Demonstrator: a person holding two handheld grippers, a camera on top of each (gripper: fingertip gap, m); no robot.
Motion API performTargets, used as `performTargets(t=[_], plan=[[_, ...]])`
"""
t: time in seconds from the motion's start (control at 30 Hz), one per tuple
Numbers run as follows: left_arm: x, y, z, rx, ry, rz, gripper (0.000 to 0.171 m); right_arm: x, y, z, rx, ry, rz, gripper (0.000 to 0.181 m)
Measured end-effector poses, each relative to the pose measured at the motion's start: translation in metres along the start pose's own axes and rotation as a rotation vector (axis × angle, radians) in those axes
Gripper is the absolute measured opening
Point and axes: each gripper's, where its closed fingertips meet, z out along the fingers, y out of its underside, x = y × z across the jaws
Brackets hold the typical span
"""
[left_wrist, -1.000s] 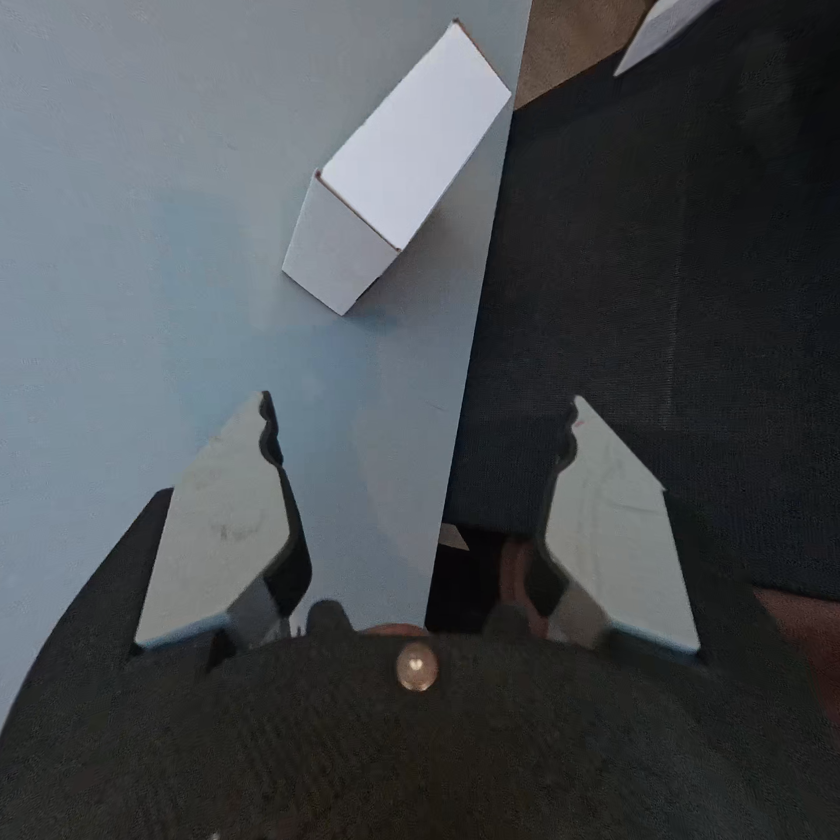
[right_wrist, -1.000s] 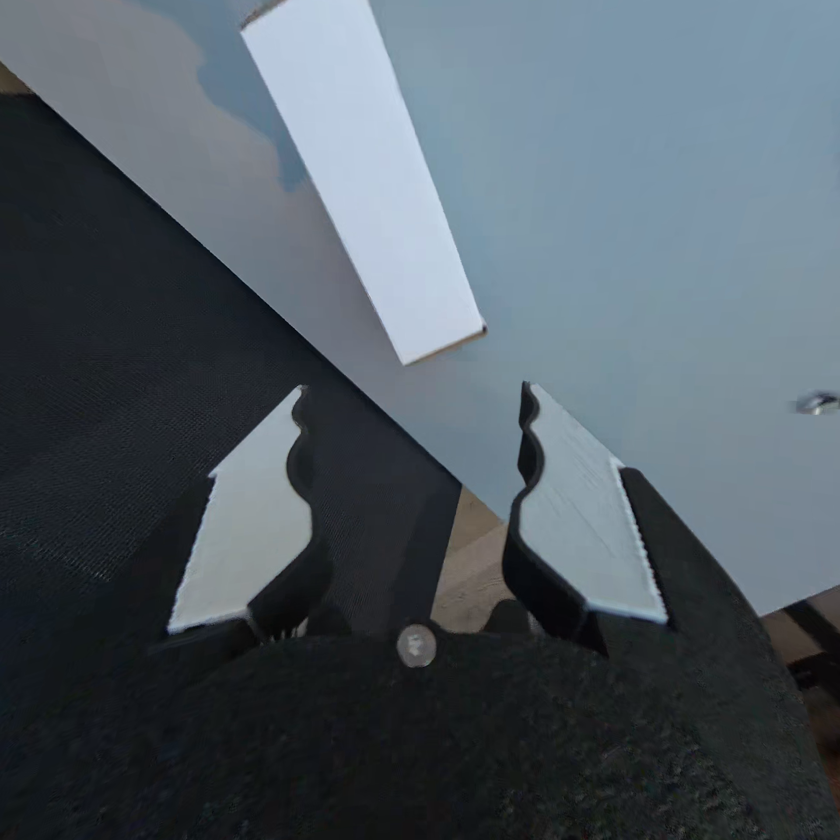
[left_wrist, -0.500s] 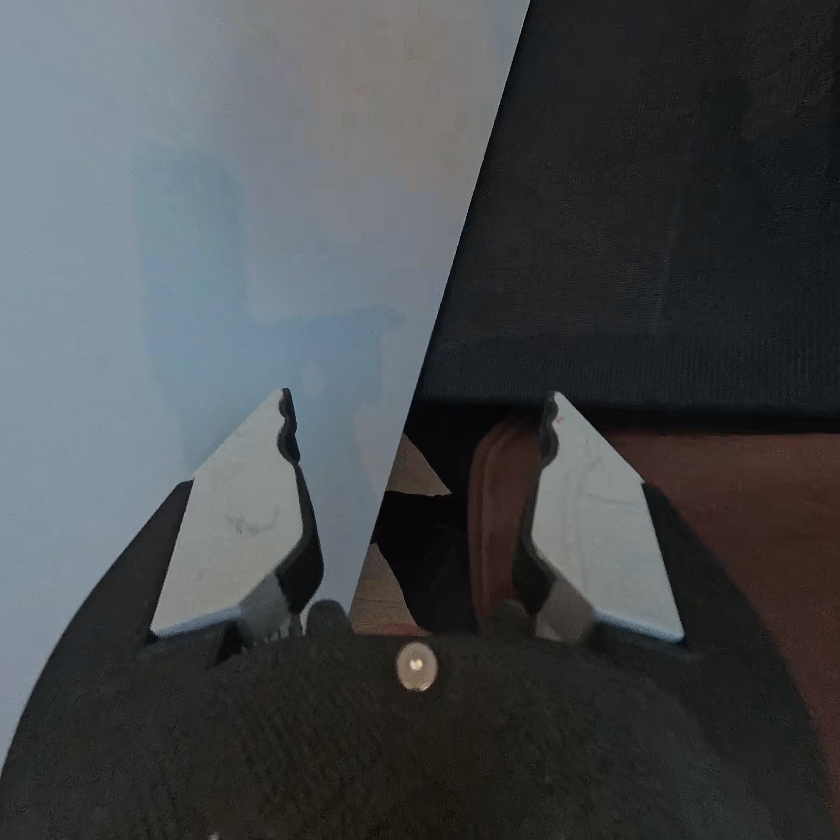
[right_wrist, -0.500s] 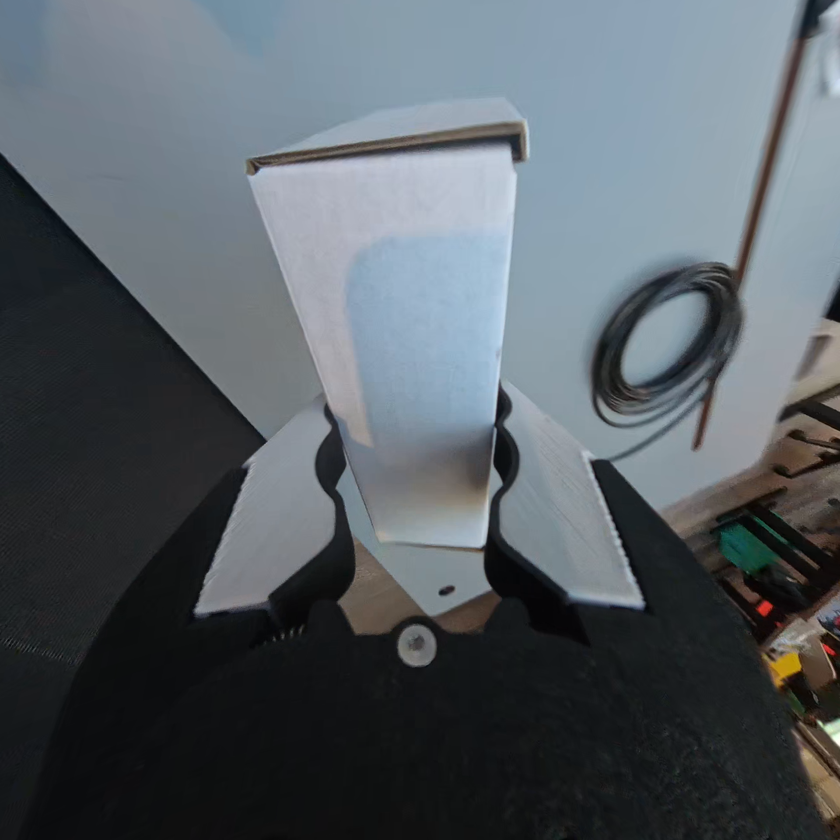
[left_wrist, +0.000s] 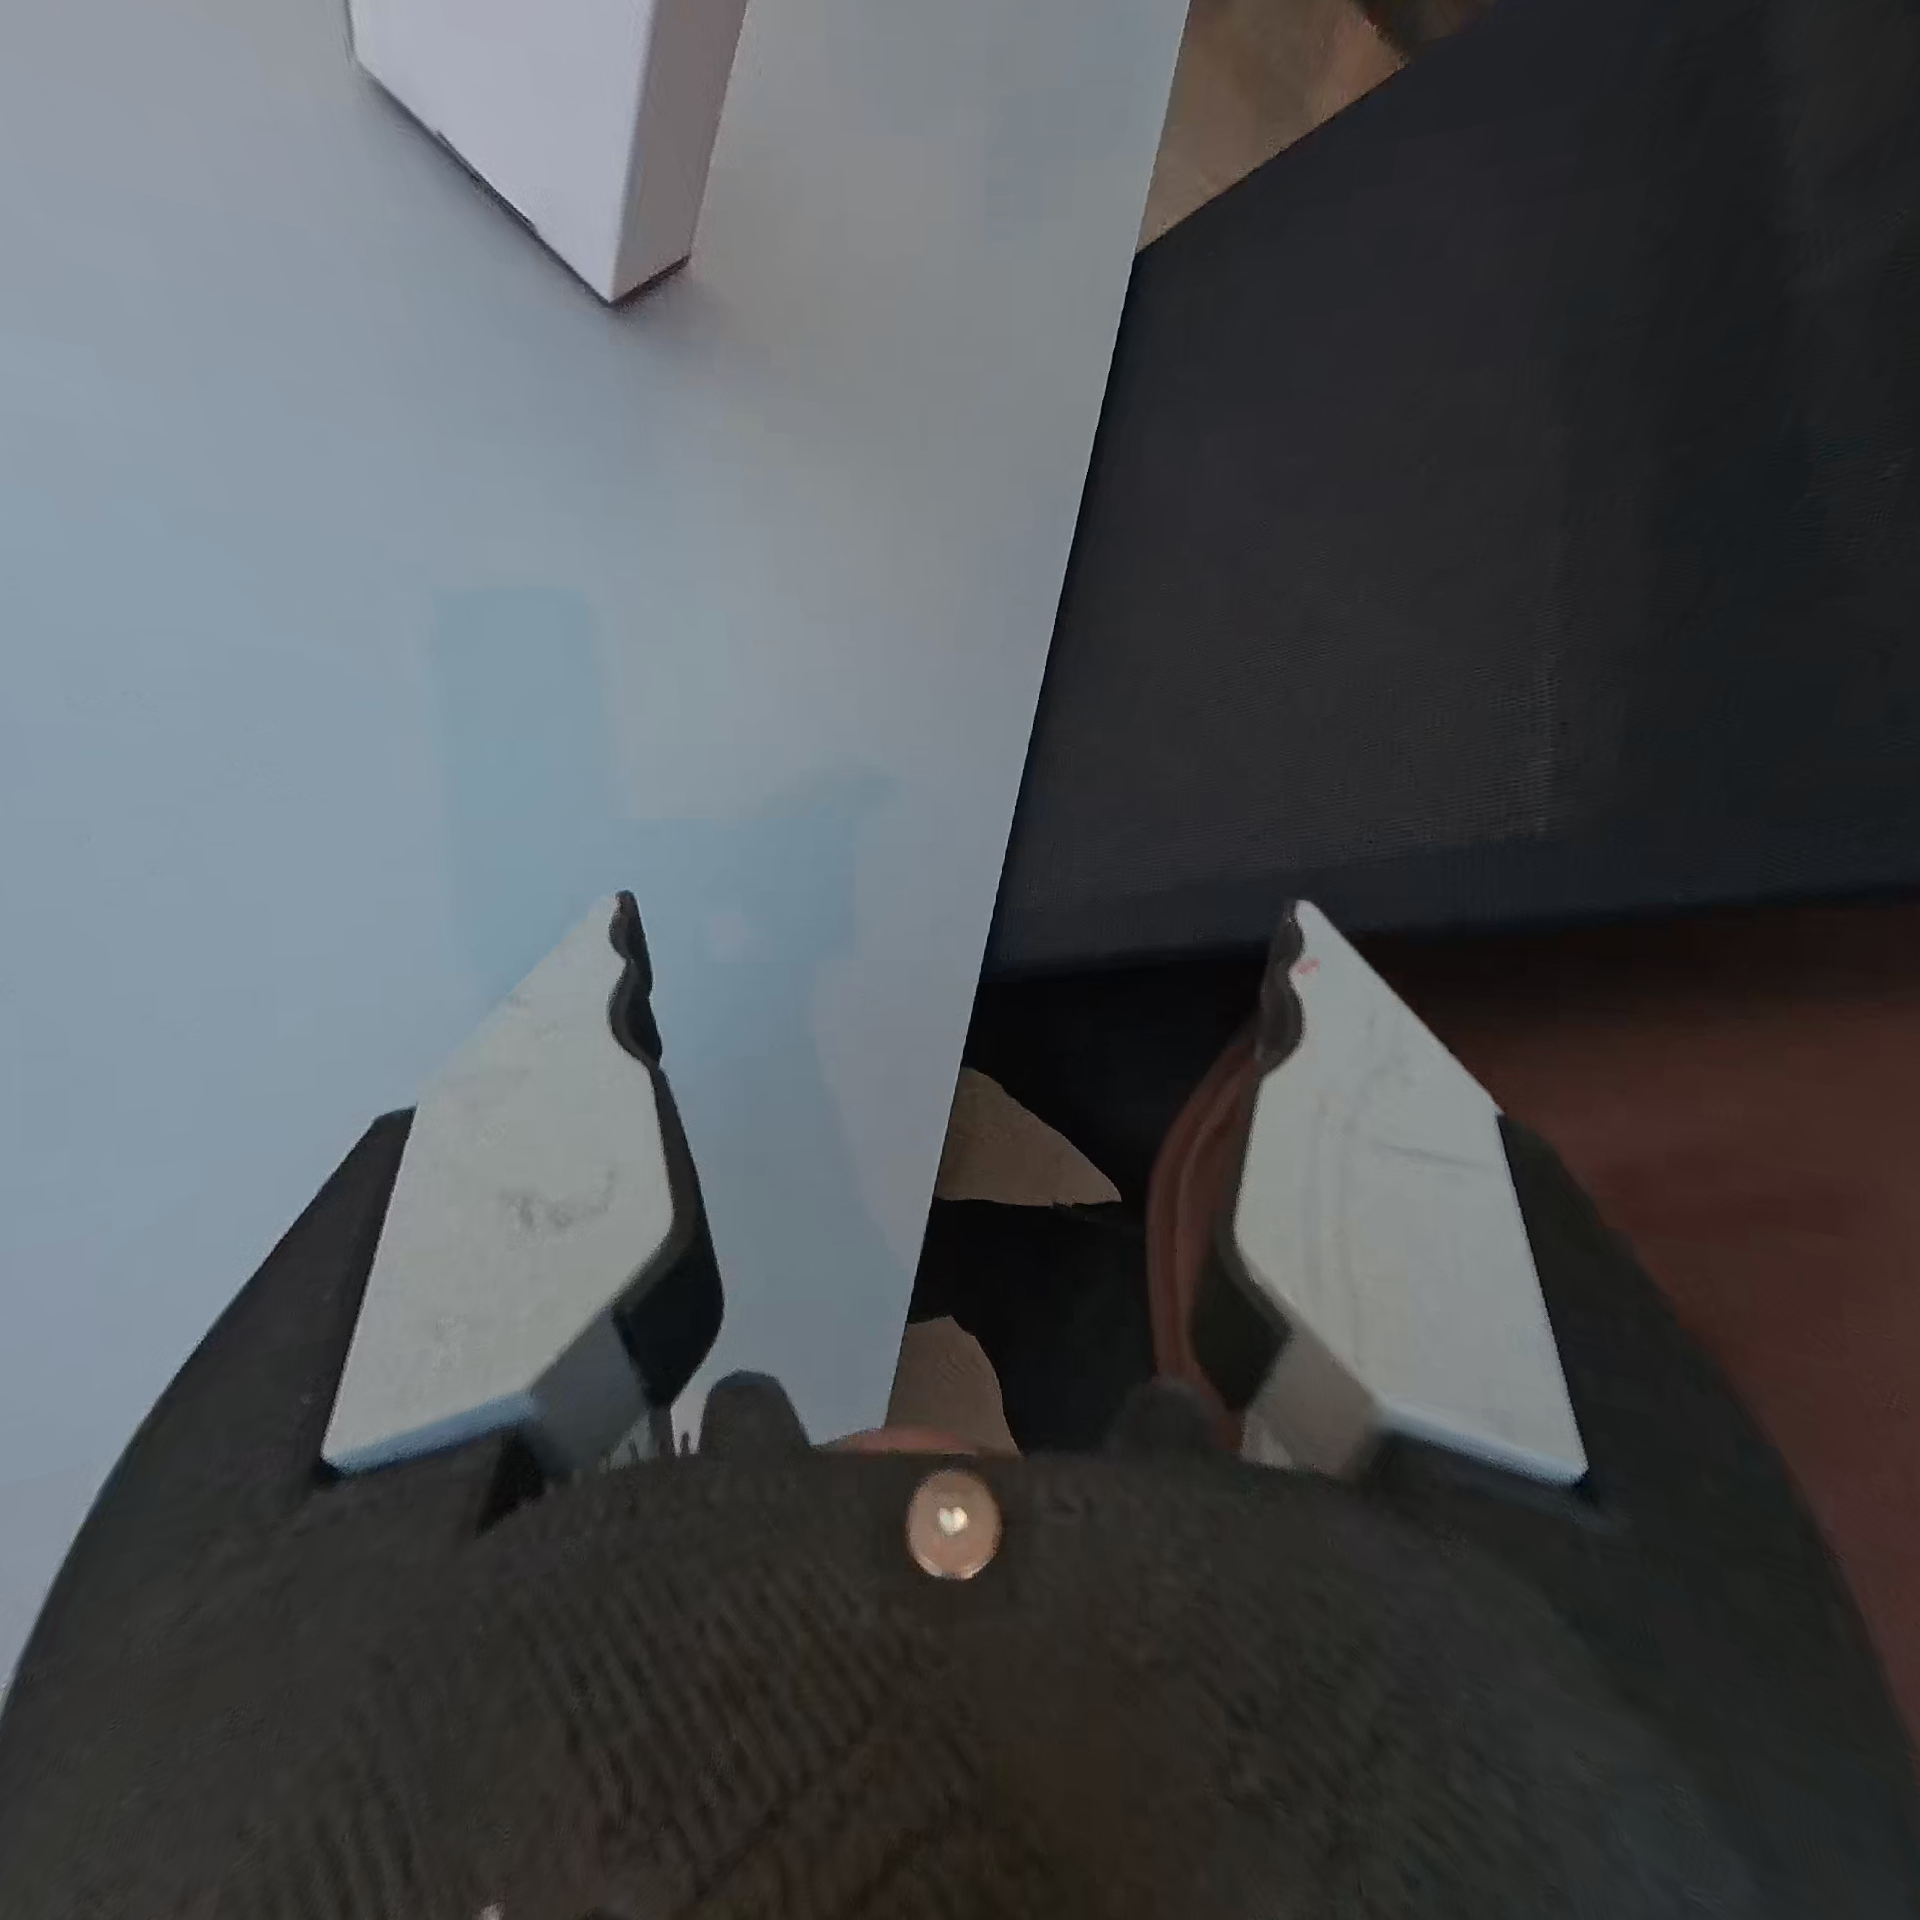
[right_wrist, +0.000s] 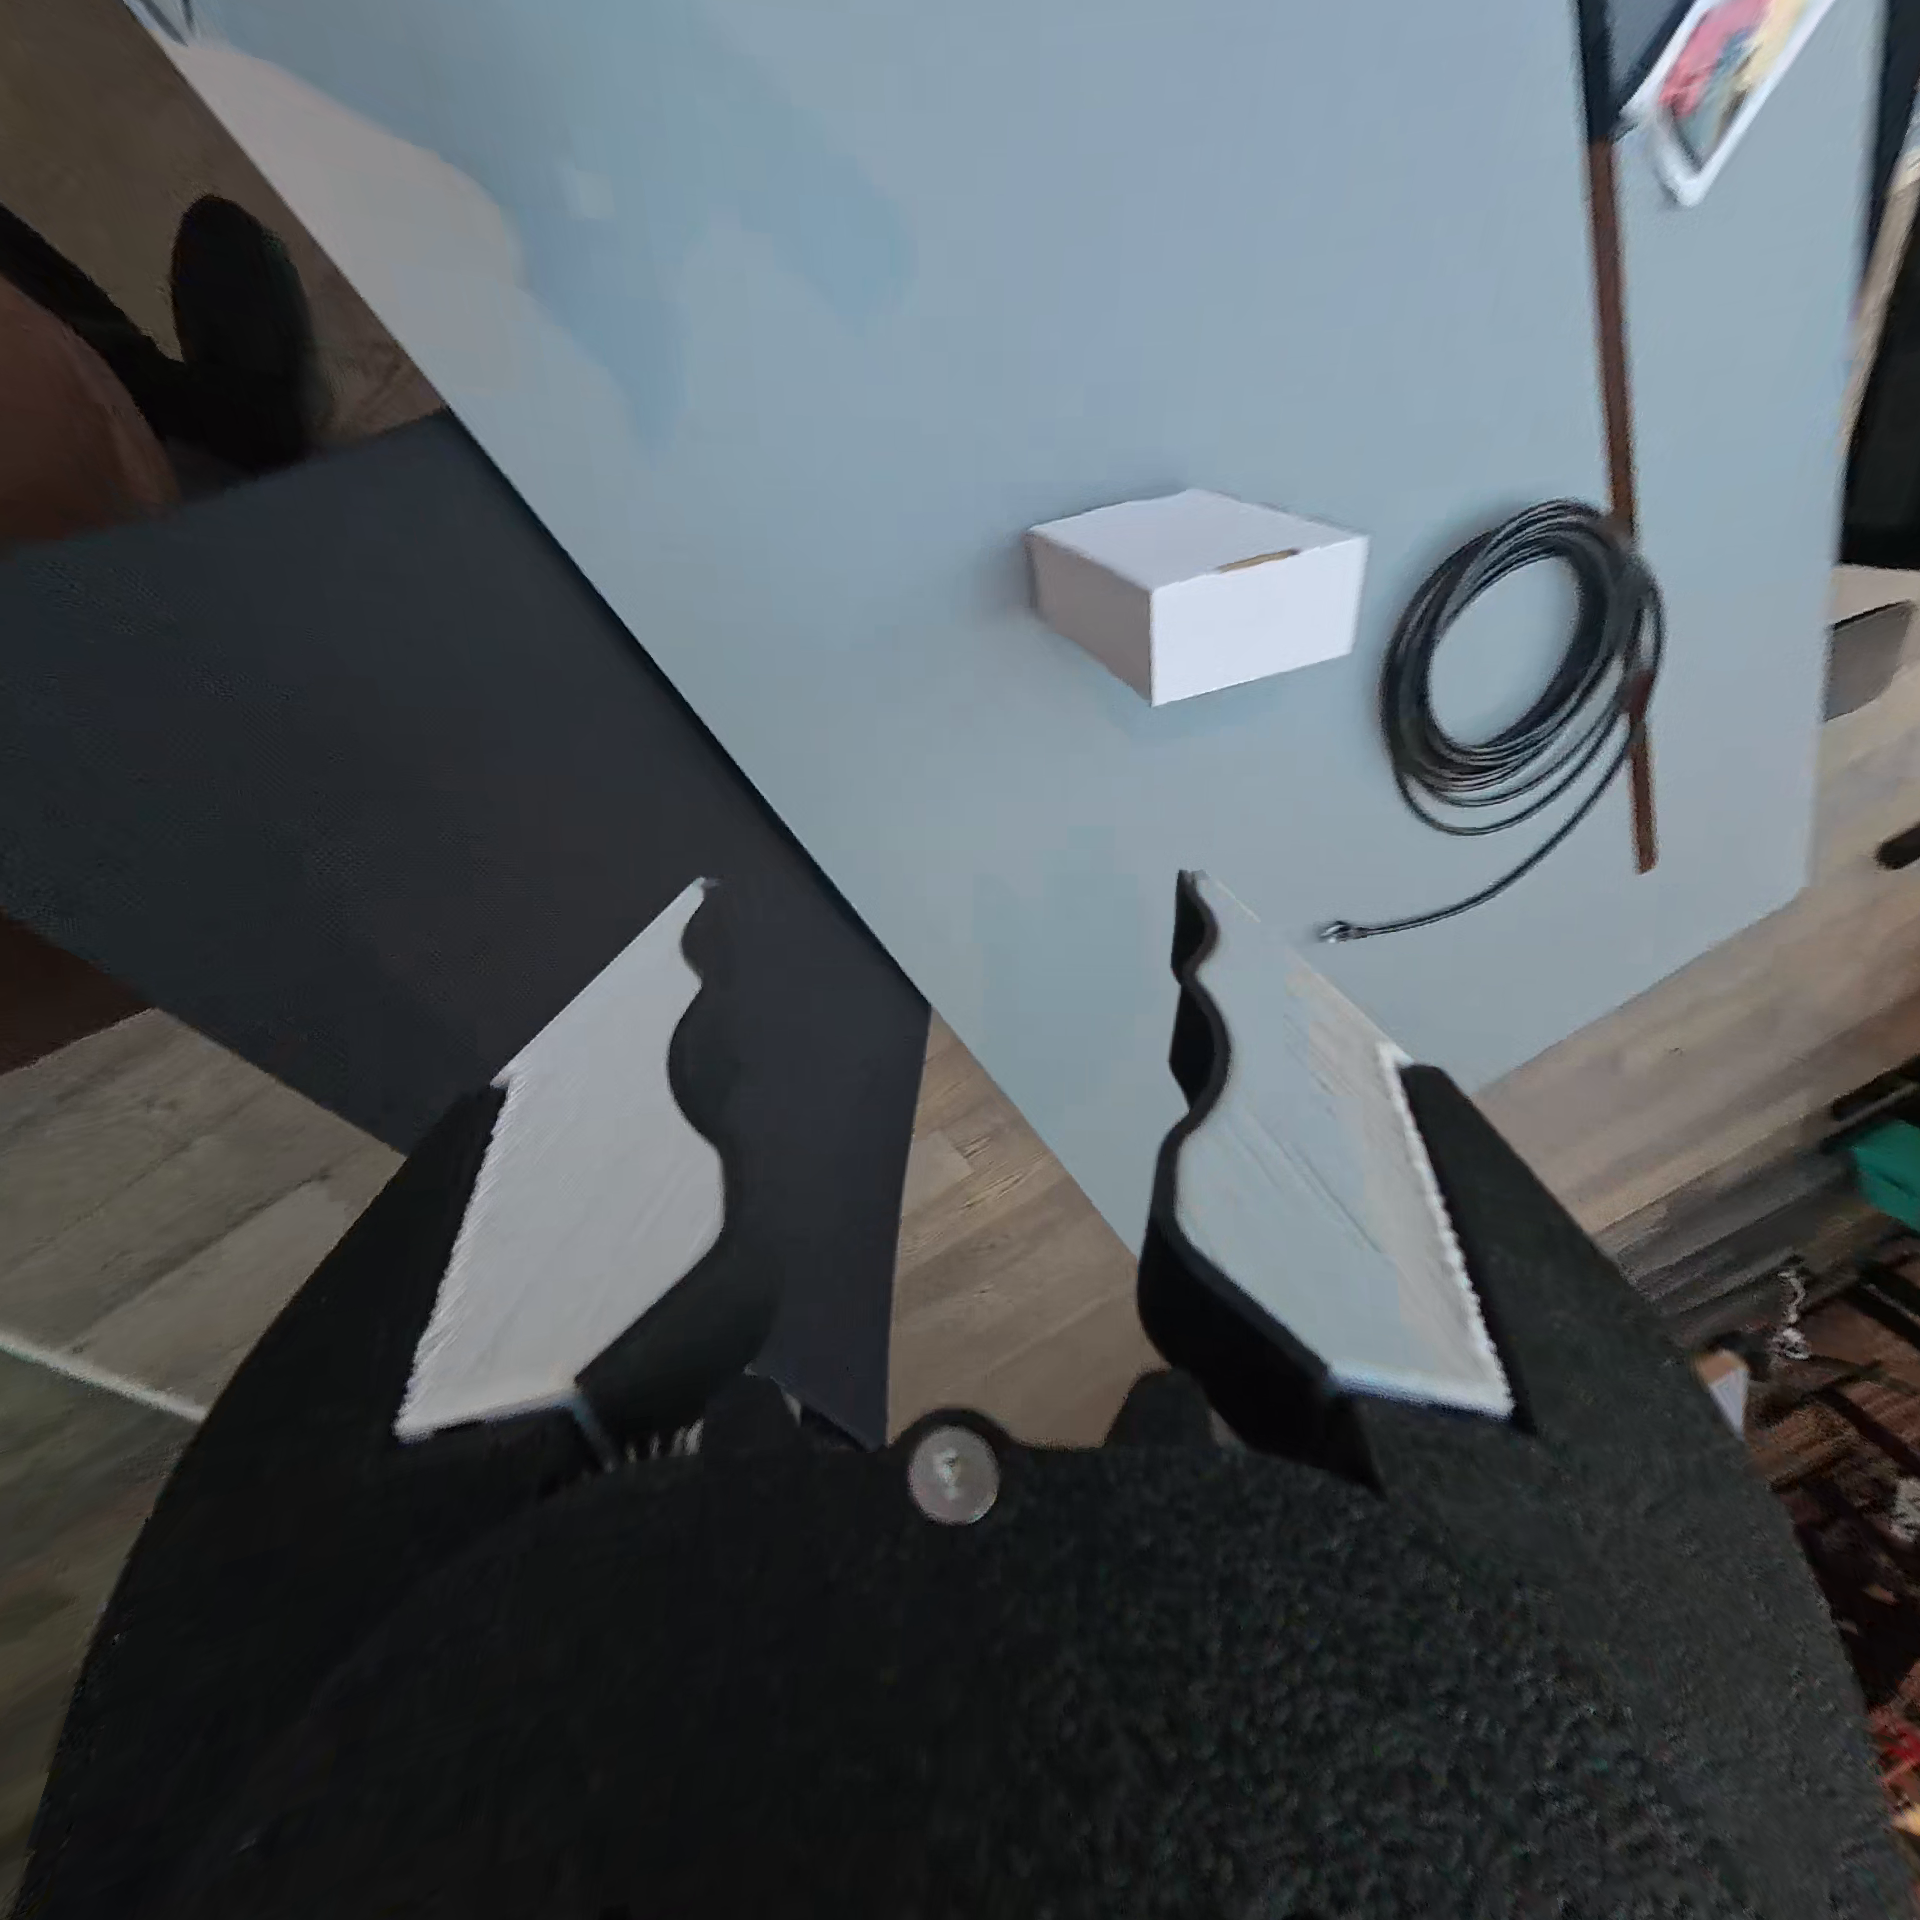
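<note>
A white cardboard box (right_wrist: 1205, 597) rests on the pale blue table (right_wrist: 935, 312). The same box shows at the top edge of the left wrist view (left_wrist: 561, 125). My right gripper (right_wrist: 940, 894) is open and empty, pulled back from the box, over the table's near edge. My left gripper (left_wrist: 956, 914) is open and empty above the table's right edge (left_wrist: 1039, 727), well short of the box.
A coiled black cable (right_wrist: 1527, 665) lies on the table right of the box, with a brown rod (right_wrist: 1621, 468) beside it. A black mesh chair seat (left_wrist: 1507, 520) sits along the table edge, also in the right wrist view (right_wrist: 312, 675). Wooden floor (right_wrist: 997, 1195) lies below.
My right gripper closed on the white box, then let it go on the table near the cable and drew back, open. My left gripper stayed open and shifted slightly along the table edge.
</note>
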Motion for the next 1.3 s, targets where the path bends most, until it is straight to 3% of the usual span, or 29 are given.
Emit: performTargets(t=[0.1,0.27,0.33,0.43,0.6,0.7,0.73,0.77,0.8,0.9,1.03,1.1,1.2,1.3], plan=[[0.003,0.0,0.005,-0.01,0.005,0.001,0.114,-0.008,0.017,0.055,-0.029,-0.076,0.127,0.083],[-0.009,0.003,0.032,-0.013,-0.061,-0.167,0.121,0.004,0.089,0.109,-0.109,-0.109,0.39,0.072],[-0.012,-0.025,0.043,0.031,-0.089,-0.242,0.125,0.02,0.106,0.121,-0.07,-0.101,0.454,0.069],[-0.021,-0.09,0.066,0.067,-0.158,-0.248,0.125,0.051,0.12,0.139,0.004,-0.106,0.537,0.073],[-0.053,-0.188,0.155,-0.074,-0.301,-0.223,0.125,0.091,0.144,0.155,0.143,-0.087,0.505,0.075],[-0.084,-0.202,0.207,-0.241,-0.377,-0.288,0.124,0.095,0.159,0.155,0.241,-0.143,0.463,0.075],[-0.093,-0.198,0.218,-0.293,-0.39,-0.319,0.116,0.097,0.166,0.155,0.265,-0.16,0.453,0.075],[-0.097,-0.192,0.226,-0.34,-0.376,-0.343,0.093,0.1,0.173,0.154,0.285,-0.173,0.444,0.075],[-0.097,-0.189,0.233,-0.338,-0.327,-0.387,0.09,0.103,0.181,0.153,0.303,-0.181,0.44,0.075],[-0.104,-0.199,0.231,-0.194,-0.283,-0.51,0.084,0.11,0.197,0.153,0.386,-0.252,0.457,0.072],[-0.069,-0.23,0.206,0.146,0.115,-0.799,0.075,0.12,0.203,0.165,0.518,-0.447,0.57,0.073],[-0.05,-0.244,0.187,0.274,0.238,-0.841,0.075,0.126,0.191,0.168,0.605,-0.584,0.657,0.073],[-0.013,-0.26,0.16,0.427,0.403,-0.846,0.075,0.124,0.153,0.158,0.744,-0.907,0.791,0.087],[0.028,-0.263,0.141,0.513,0.537,-0.831,0.075,0.118,0.116,0.157,0.77,-1.082,0.822,0.094]])
